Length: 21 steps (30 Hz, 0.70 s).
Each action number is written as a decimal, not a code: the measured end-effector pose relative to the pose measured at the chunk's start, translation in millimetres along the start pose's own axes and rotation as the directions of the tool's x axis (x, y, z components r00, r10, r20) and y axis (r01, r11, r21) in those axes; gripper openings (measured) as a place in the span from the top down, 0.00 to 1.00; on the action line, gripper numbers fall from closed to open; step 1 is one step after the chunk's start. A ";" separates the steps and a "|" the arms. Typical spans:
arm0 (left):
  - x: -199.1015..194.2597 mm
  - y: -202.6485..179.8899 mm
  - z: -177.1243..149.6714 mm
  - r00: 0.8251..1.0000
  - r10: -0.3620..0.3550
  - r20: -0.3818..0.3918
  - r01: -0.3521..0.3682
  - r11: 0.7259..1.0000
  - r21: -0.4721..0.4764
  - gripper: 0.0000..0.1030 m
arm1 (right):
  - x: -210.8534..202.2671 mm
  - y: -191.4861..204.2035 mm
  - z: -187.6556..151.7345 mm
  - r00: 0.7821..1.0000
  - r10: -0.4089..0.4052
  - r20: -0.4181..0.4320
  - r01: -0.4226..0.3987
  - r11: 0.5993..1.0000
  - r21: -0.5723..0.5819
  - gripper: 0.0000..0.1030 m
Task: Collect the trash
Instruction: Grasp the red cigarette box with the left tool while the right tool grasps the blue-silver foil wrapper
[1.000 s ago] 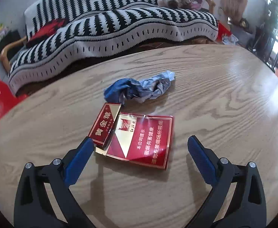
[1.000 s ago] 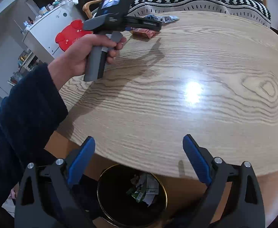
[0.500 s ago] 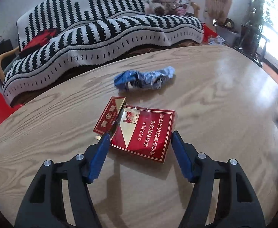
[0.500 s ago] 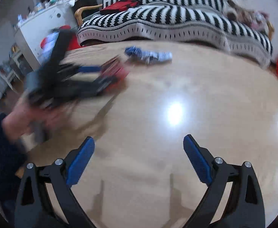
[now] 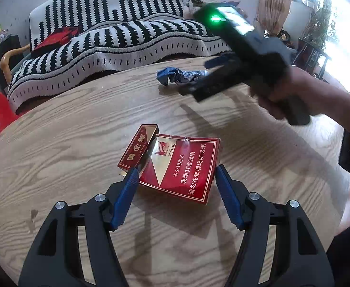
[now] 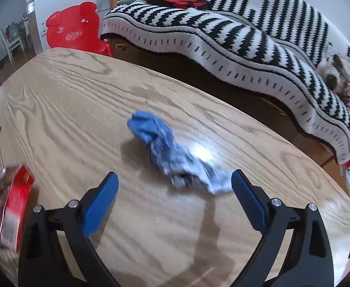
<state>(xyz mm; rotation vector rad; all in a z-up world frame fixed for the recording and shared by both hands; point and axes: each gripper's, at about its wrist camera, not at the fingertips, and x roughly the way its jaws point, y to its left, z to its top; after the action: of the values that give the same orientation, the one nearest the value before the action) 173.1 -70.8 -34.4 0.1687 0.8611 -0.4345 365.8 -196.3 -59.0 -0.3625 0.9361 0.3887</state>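
A red cigarette pack [image 5: 182, 165] with its lid flipped open lies on the wooden table [image 5: 79, 143]. My left gripper [image 5: 175, 181] straddles the pack's near end, its blue pads against both sides. A crumpled blue and silver wrapper [image 6: 172, 157] lies farther back; it also shows in the left wrist view [image 5: 177, 75]. My right gripper [image 6: 172, 186] is open, its fingertips on either side of the wrapper's near end. In the left wrist view the right gripper's body hides part of the wrapper. The pack shows blurred at the left edge of the right wrist view [image 6: 13, 205].
A sofa with a black and white striped blanket [image 5: 117, 38] stands behind the table. A red pig-shaped stool [image 6: 74, 28] stands at the table's far left. The table's curved far edge lies close behind the wrapper.
My left gripper has narrowed onto the cigarette pack. My right gripper has swung from the table's near edge over the bin across to the blue wrapper.
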 end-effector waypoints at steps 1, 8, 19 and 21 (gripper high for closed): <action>-1.0 0.2 -0.6 1.000 0.002 -0.003 -0.002 1.000 0.001 0.37 | 6.1 -0.1 0.8 1.000 0.012 -0.019 -0.012 1.000 0.005 0.11; -14.5 4.4 -3.9 1.000 0.021 -0.002 -0.021 0.999 -0.030 0.37 | -5.2 1.9 -8.0 1.000 -0.019 -0.024 0.020 0.999 0.045 0.62; -80.2 -21.2 -44.7 0.999 0.043 -0.019 -0.044 0.997 -0.057 0.37 | -127.9 78.0 -116.9 0.999 0.049 0.014 -0.051 0.988 0.146 0.71; -96.3 -30.3 -59.0 0.999 0.035 -0.021 -0.036 0.998 -0.055 0.37 | -155.9 99.3 -144.1 0.998 0.069 0.013 -0.071 0.985 0.157 0.71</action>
<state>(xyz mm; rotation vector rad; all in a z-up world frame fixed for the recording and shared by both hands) 63.8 -50.4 2.0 0.1372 0.8879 -0.3756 134.6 -201.9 -21.0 -0.1843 0.9671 0.3774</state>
